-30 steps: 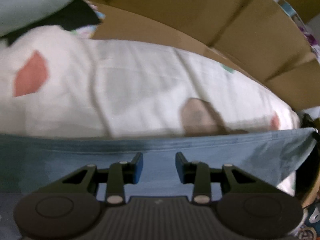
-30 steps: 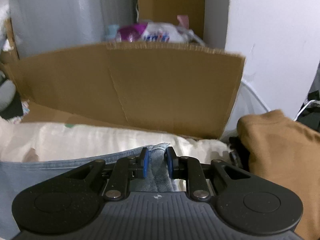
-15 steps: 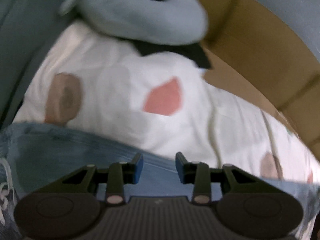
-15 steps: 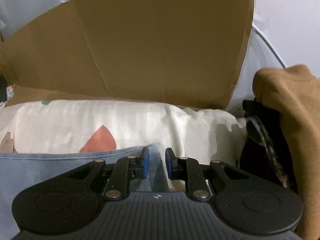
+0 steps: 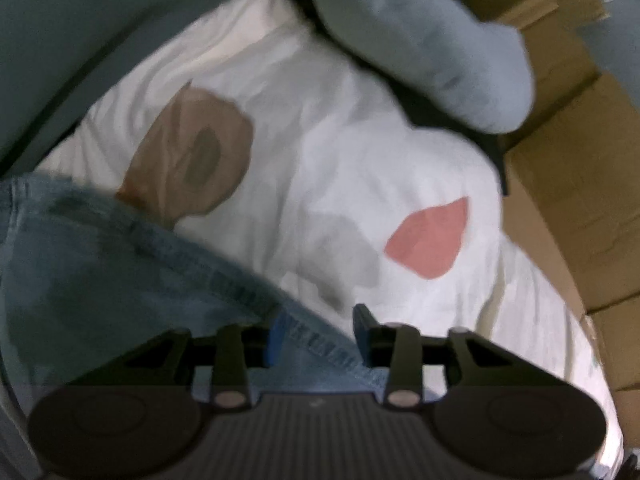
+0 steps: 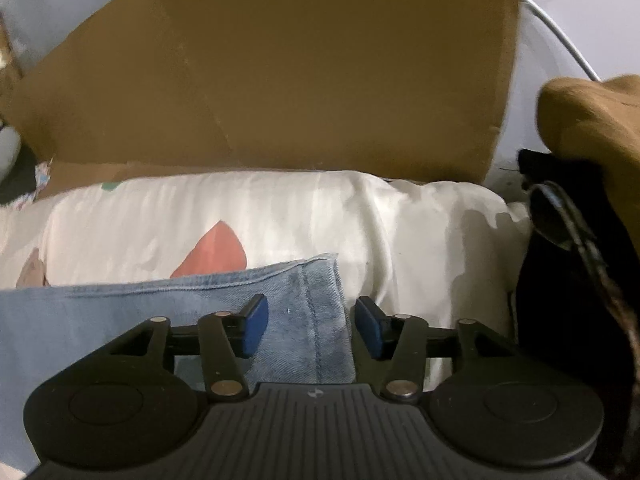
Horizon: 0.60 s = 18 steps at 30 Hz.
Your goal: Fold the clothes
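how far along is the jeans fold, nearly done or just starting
Partly done, by the look of it. The jeans lie flat on the white patterned sheet with a straight top edge and square corner. Nothing is in hand: the right tool and left tool are both open above the denim. Whether more folds remain cannot be told; the brown garment at the right looks unfolded.

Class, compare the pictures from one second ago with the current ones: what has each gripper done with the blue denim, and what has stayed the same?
The right gripper has let go: its jaws, shut on the denim garment a second ago, now stand open over its corner. The left gripper swung left along the denim's hem, jaws open throughout. The denim still lies on the patterned white bedding, with the cardboard behind.
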Each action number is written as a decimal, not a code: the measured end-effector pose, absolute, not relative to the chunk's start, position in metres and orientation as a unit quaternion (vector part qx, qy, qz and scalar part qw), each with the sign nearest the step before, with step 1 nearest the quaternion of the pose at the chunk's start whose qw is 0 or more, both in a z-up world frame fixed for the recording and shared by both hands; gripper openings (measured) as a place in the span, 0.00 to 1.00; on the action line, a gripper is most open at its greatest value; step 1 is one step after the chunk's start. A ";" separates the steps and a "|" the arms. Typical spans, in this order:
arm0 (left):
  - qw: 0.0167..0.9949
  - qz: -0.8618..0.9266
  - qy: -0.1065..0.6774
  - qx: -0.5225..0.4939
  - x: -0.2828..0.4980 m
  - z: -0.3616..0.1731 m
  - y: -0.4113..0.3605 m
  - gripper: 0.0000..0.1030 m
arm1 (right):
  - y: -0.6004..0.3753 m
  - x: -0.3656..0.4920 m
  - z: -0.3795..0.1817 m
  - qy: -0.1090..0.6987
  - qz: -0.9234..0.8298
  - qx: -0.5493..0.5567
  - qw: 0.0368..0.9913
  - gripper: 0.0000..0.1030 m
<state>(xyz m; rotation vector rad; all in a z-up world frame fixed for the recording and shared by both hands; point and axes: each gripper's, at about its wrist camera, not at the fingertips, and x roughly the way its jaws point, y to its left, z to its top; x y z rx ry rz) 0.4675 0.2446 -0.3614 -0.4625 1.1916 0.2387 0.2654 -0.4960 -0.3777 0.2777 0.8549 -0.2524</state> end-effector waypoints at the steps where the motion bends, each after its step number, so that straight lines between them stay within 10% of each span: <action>1: 0.793 0.116 0.556 -0.222 0.467 -0.364 0.245 0.48 | -0.496 0.265 -0.378 0.412 -0.119 0.129 0.894 0.58; 11: 0.774 0.150 0.550 -0.277 0.475 -0.376 0.247 0.54 | -0.489 0.283 -0.383 0.404 -0.091 0.084 0.906 0.66; 18: 0.752 0.195 0.548 -0.311 0.475 -0.375 0.255 0.22 | -0.475 0.286 -0.377 0.404 -0.076 0.032 0.911 0.22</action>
